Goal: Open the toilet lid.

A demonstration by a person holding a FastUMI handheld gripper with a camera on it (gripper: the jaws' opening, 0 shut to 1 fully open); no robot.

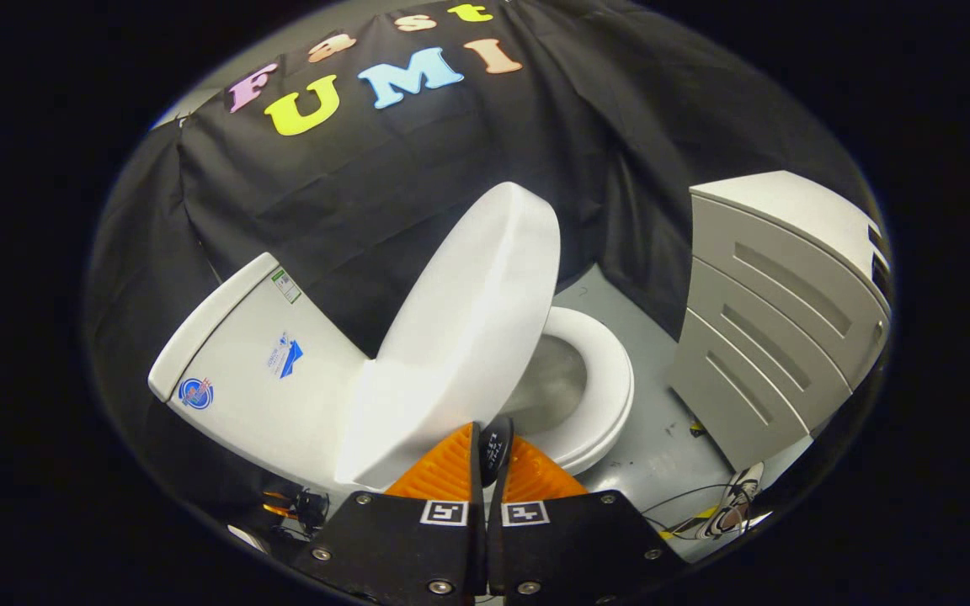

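While the lid is seen raised, these points are noted:

Gripper: the gripper is seen from behind its two orange ribbed fingers, which are drawn close together with only a thin slit left between them; a small dark rounded piece is seen in that slit at the tips, and whether it is pinched cannot be told.
Toilet lid: the toilet lid is lifted well off the seat and held at a steep tilt, its top face turned toward the tank; its lower edge is found just ahead of the fingertips, and contact with them cannot be told.
Seat: the white seat is laid flat on the bowl and is exposed beyond the lid, on the cabinet's side.
Bowl: the grey inside of the bowl is seen through the seat's opening.
Tank: the tank is set behind the lid, with stickers on its face.
Cabinet: a grey cabinet with slotted panels is stood beside the toilet, apart from it.
Floor: a grey floor is seen between toilet and cabinet, with cables laid near the cabinet's foot.
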